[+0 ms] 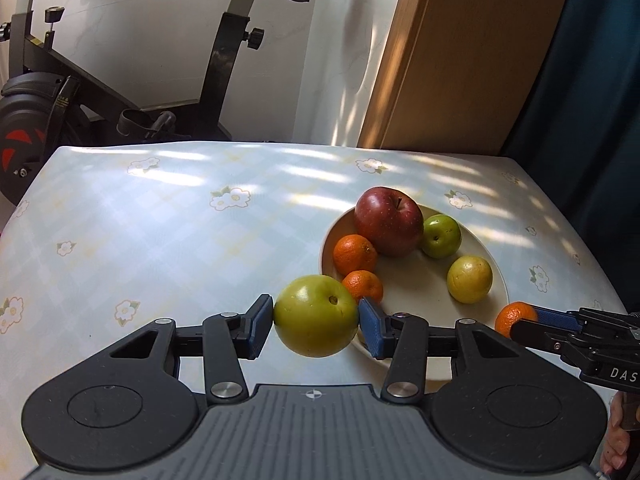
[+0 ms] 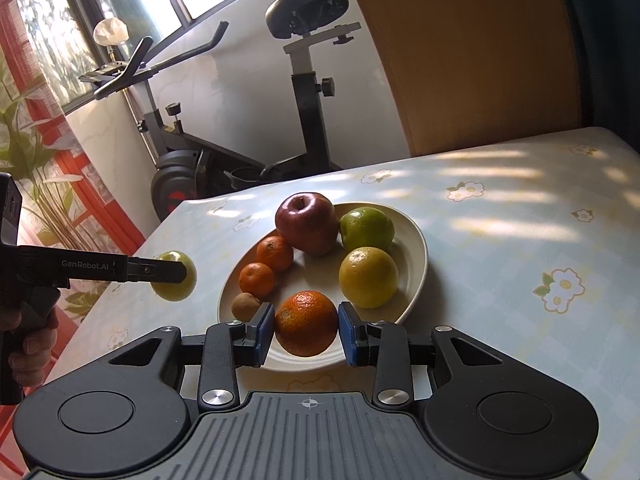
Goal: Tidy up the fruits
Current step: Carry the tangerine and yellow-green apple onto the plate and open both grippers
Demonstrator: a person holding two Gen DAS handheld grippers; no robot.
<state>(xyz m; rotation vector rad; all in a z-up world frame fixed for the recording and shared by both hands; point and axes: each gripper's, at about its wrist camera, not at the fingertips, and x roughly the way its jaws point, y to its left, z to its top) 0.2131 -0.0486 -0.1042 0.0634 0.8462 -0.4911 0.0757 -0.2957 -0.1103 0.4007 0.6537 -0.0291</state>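
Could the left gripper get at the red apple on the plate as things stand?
Probably not yet: the left gripper is shut on a green apple, so its jaws are full. The red apple itself sits uncovered at the plate's far side.

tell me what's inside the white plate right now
The white plate holds a red apple, a green apple, a yellow-green fruit, two tangerines and a small brown fruit. The plate's near rim is covered.

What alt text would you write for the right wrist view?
The right gripper holds an orange over the near rim of a cream plate of fruit. At left, the left gripper holds a green apple above the table.
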